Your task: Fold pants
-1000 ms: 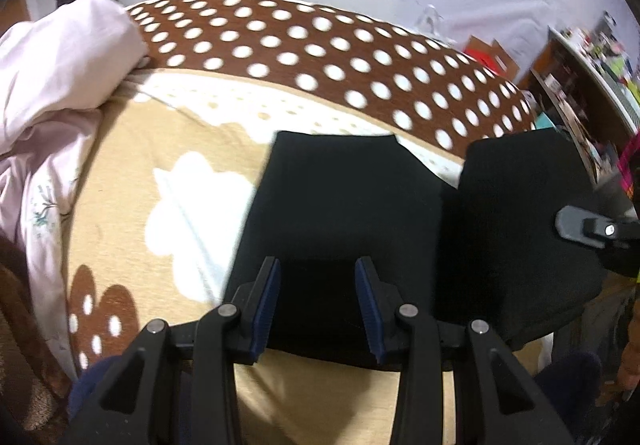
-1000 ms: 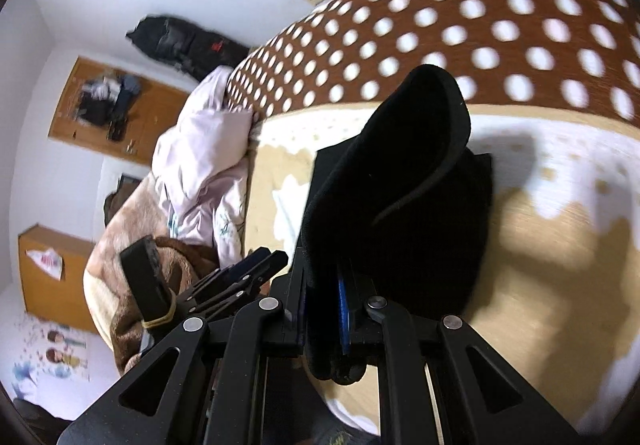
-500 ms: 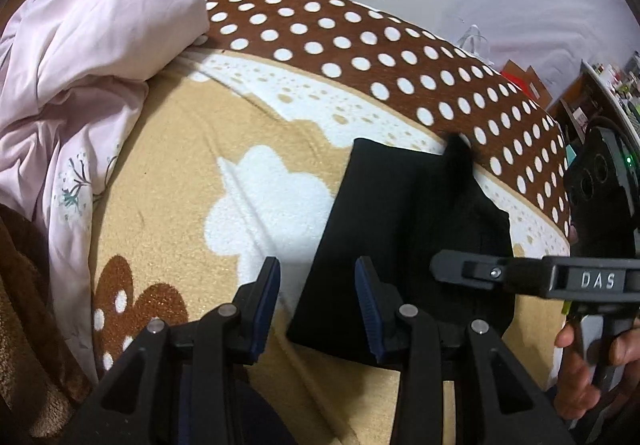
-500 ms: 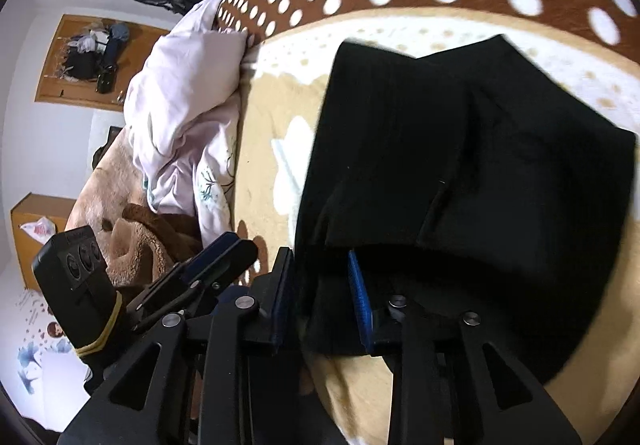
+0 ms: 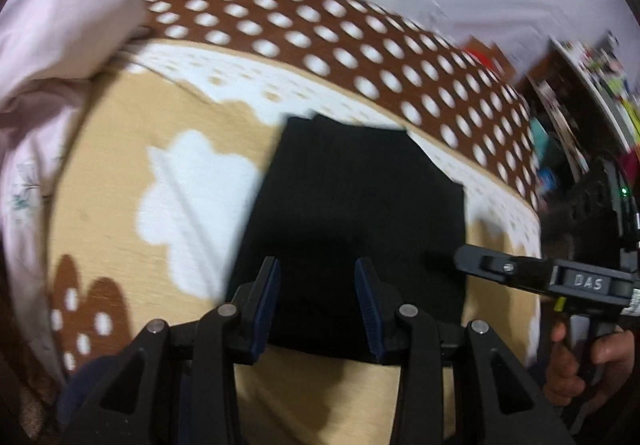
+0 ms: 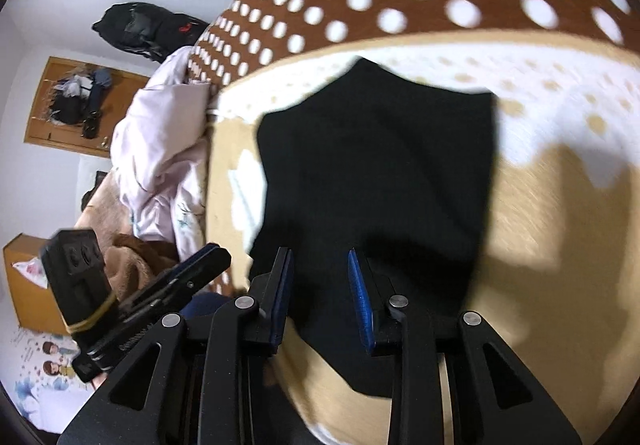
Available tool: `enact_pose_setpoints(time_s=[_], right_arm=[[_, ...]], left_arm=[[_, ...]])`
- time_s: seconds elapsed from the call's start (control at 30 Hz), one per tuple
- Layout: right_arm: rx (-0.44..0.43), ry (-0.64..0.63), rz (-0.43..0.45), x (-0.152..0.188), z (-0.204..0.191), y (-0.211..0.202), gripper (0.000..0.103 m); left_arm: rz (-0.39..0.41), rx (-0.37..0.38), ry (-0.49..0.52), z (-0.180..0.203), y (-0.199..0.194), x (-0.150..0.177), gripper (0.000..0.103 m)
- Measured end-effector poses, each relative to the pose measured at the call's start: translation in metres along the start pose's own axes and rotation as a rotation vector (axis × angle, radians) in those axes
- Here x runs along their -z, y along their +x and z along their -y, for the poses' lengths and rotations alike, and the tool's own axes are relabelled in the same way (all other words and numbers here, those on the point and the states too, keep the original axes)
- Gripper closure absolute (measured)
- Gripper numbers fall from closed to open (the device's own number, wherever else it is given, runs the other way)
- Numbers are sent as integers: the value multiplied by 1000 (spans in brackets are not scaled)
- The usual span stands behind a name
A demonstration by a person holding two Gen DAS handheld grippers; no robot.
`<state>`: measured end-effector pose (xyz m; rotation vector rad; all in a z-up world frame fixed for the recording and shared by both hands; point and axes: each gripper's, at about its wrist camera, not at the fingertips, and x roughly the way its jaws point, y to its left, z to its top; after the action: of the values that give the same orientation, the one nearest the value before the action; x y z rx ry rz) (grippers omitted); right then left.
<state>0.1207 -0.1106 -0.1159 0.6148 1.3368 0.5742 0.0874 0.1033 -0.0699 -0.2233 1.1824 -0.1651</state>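
Observation:
The black pants (image 5: 352, 205) lie folded into a flat, compact packet on the tan blanket (image 5: 120, 173). My left gripper (image 5: 316, 273) hovers over the packet's near edge, jaws open, nothing pinched. The right gripper's fingers (image 5: 480, 261) reach in from the right, level with the packet's right edge. In the right wrist view the pants (image 6: 380, 165) spread out ahead and under my right gripper (image 6: 318, 261), whose blue pads stand apart and grip no cloth. The left gripper's fingers (image 6: 208, 257) show at the left, beside the pants.
A crumpled pink quilt (image 5: 52, 57) is heaped at the left of the bed. The brown polka-dot band (image 5: 320, 29) runs along the far side. A cluttered shelf (image 5: 580, 85) stands at the right. A hand (image 5: 572, 361) holds the right gripper's handle.
The right gripper carried a raised fold of the pants over, laid it down and let go; its jaws now stand apart. Both grippers have sunk toward the bed.

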Motion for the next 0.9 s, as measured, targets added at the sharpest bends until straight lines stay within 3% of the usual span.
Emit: enact_pose_setpoints(time_s=[0.13,0.27,0.43,0.57,0.9], right_arm=[[36,17,-14,11,14,2,73],[133,-15,-50,14,22,21,73],[171,-19,-41,16,18,20,73],[241,-62,-10,24,8,3,71],[270,-96,106,47,-11,-45,66]], left_arm=[[-69,19,72,19,20,8,62],[-149,-51,107,23,47,13,62],[-154,-82,141,30,52,14,62],[-126,-102,147,36,44,13,62],[24,-93,158,57,-9,3,62]])
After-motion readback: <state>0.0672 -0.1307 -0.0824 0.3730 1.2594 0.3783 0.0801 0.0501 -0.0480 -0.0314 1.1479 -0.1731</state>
